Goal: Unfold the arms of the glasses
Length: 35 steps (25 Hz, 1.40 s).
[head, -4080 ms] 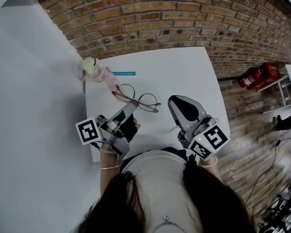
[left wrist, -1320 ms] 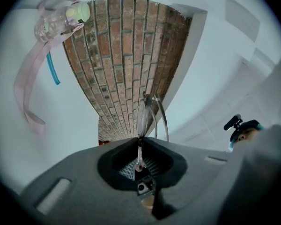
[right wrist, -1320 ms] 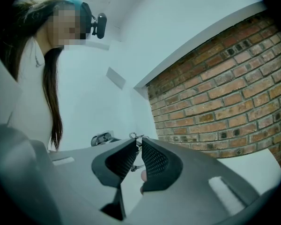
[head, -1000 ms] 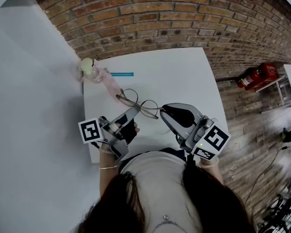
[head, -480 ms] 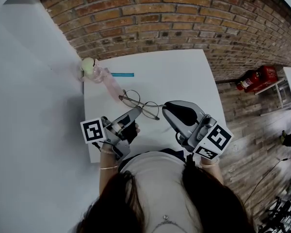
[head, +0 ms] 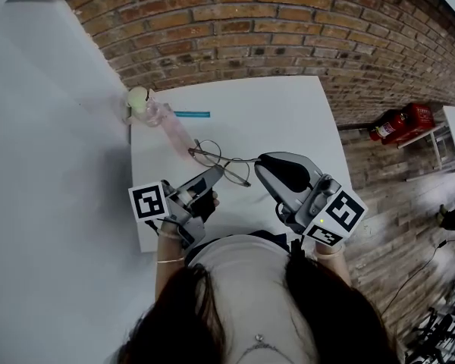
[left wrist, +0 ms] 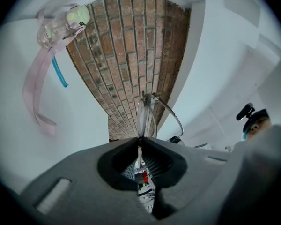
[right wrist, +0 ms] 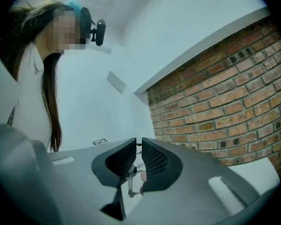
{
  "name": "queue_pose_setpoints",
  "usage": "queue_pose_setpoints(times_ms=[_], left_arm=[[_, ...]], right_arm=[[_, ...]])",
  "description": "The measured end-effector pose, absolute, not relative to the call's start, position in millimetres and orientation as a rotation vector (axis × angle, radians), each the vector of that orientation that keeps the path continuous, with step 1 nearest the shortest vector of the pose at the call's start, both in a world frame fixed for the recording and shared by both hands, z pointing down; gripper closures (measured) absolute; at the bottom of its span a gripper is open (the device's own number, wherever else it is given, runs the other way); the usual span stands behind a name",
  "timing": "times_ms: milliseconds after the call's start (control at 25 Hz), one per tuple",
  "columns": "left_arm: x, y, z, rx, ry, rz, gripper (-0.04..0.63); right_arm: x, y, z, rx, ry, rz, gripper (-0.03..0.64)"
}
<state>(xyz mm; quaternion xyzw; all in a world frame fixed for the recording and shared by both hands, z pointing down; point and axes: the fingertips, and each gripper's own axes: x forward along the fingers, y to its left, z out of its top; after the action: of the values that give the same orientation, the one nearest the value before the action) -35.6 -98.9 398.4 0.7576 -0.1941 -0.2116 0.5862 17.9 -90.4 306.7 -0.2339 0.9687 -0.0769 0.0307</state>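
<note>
The thin wire-rimmed glasses (head: 216, 160) hang just above the white table (head: 288, 120), held from both sides. My left gripper (head: 212, 174) is shut on the near rim; in the left gripper view the glasses (left wrist: 145, 96) stand edge-on right beyond the shut left gripper (left wrist: 139, 144), with one arm curving off to the right. My right gripper (head: 259, 164) is shut on the end of an arm that points right from the frame. In the right gripper view, a thin metal piece of the glasses (right wrist: 130, 179) shows between the closed jaws of the right gripper (right wrist: 136, 144).
A clear pink bottle (head: 148, 108) with a pale green cap and a pink strap stands at the table's far left corner, a blue stick (head: 192, 114) beside it. A brick wall (head: 288, 29) runs behind the table. A red fire extinguisher (head: 398, 121) lies on the floor at right.
The glasses lay on the table with the right gripper apart from them. Now they are lifted, the right gripper has closed on one arm, and that arm points out to the right.
</note>
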Motion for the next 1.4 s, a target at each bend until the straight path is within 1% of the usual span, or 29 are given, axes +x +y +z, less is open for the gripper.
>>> queue_pose_setpoints(times_ms=[960,1120,1280,1400], left_arm=[[-28.5,-95.5,424.0,1.752,-0.503,-0.398,0.574],[-33.0,-96.9,433.8,1.836,-0.551,-0.311,0.574],[-23.9,-92.1,428.1,1.739,-0.513,-0.367,0.574],[-26.5,-92.1,433.9,1.820,-0.556,-0.294,0.574]], right_arm=[[10.6,-100.6,300.1,-0.725,3.001,-0.197,0.575],[10.3,-101.5,298.8,-0.729,3.002,-0.189,0.575],[10.9,-102.6,296.2,-0.729,3.004,-0.181,0.575],[12.1,-101.6,293.9,-0.725,3.006,-0.178,0.575]])
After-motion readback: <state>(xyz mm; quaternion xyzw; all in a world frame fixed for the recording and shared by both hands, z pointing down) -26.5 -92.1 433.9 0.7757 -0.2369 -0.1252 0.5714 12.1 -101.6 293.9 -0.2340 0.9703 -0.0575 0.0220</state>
